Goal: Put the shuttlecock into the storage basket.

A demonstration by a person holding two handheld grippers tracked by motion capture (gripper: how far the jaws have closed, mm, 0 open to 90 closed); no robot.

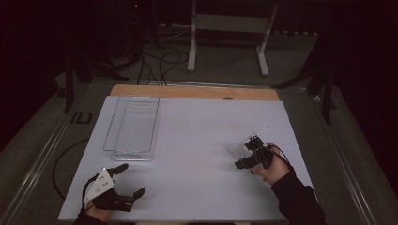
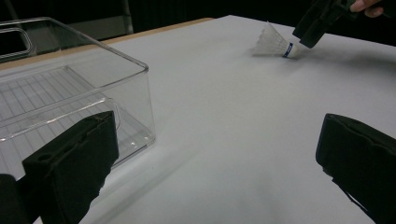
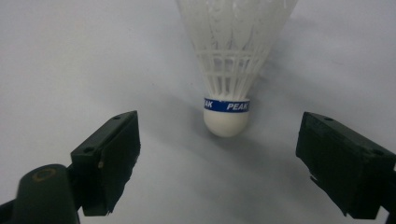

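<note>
Left tongs point(image 1: 127, 180) rest spread; right tongs point(image 3: 219, 154), spread, face shuttlecock point(image 3: 230, 70).

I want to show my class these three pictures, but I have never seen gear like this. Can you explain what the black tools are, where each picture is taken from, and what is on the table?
A person sits at a white table with a two-jawed tool in each hand. The top picture looks down from above: the left hand-held gripper is at the near left, the right hand-held gripper at the right. The other two pictures come from small cameras riding on each tool, looking out between its black jaws. On the table stand a clear plastic box and a white shuttlecock with a blue band. Both tools are open and hold nothing. The right one is closing in on the shuttlecock's rounded tip.
</note>
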